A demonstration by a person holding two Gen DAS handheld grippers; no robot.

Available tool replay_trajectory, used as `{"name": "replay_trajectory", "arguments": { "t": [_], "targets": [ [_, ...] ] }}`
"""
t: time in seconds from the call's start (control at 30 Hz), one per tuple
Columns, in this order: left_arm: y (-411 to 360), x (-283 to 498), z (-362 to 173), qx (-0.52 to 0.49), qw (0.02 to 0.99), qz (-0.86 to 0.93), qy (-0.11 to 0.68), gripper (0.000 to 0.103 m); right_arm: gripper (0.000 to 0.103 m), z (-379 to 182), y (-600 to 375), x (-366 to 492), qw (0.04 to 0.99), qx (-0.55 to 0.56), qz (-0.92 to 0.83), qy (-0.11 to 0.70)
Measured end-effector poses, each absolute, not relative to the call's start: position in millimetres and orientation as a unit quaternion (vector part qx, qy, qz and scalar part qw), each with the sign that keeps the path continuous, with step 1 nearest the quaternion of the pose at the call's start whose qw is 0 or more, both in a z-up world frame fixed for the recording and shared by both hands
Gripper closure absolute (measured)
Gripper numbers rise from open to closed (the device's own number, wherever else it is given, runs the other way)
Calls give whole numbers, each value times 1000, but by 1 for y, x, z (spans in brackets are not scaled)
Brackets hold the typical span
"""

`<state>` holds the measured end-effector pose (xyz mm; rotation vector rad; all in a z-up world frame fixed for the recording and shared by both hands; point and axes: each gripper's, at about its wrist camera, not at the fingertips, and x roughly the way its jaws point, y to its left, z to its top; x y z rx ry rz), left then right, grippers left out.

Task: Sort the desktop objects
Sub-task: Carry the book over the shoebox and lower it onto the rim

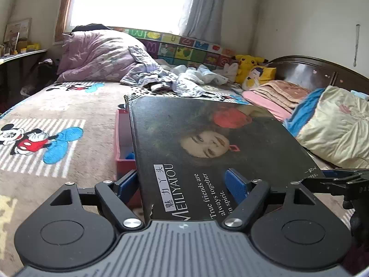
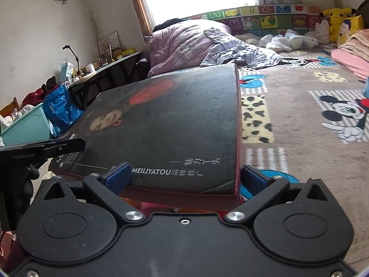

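Note:
A flat dark box lid [image 1: 207, 143] printed with a woman's face and "MEILIYATOU" lies tilted over a red box base [image 1: 122, 145] on the bed. My left gripper [image 1: 184, 182] is shut on the lid's near edge, one blue pad under it and one on top. My right gripper [image 2: 184, 180] is shut on another edge of the same lid [image 2: 175, 120], blue pads at each side. Each gripper shows at the edge of the other's view: the right gripper [image 1: 334, 180] and the left gripper [image 2: 46, 150]. Something blue [image 1: 130, 155] lies inside the red base.
The bed has a Mickey Mouse blanket [image 1: 46, 138]. A purple quilt [image 1: 99, 55], loose clothes [image 1: 184, 78], folded pink blankets [image 1: 276, 92] and a Pikachu plush [image 1: 248, 65] lie at the back. A cluttered desk [image 2: 103, 67], a blue bag [image 2: 60, 106] and a teal bin [image 2: 25, 127] stand beside the bed.

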<state>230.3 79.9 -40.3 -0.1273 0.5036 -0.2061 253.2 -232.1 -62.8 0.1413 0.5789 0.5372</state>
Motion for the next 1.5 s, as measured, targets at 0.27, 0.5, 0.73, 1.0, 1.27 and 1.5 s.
{"name": "replay_trajectory", "arguments": {
  "t": [0.27,0.5,0.73,1.0,1.27,1.5],
  "targets": [
    [109,265,-44,-84,959,-104,250,22,0,-58,-208,279,923,69,257,279],
    [127,299,-49,-93,959,-104,248,22,0,-57,-189,299,926,68,247,278],
    [146,333,-63,-116,957,-104,246,22,0,-57,-168,321,928,62,238,279],
    [156,357,-81,-140,953,-104,249,22,0,-61,-156,336,932,46,230,276],
    [149,371,-93,-148,950,-101,255,22,0,-67,-158,348,936,31,215,277],
    [143,372,-101,-173,949,-76,251,21,0,-65,-159,358,940,31,211,266]
  ]
}}
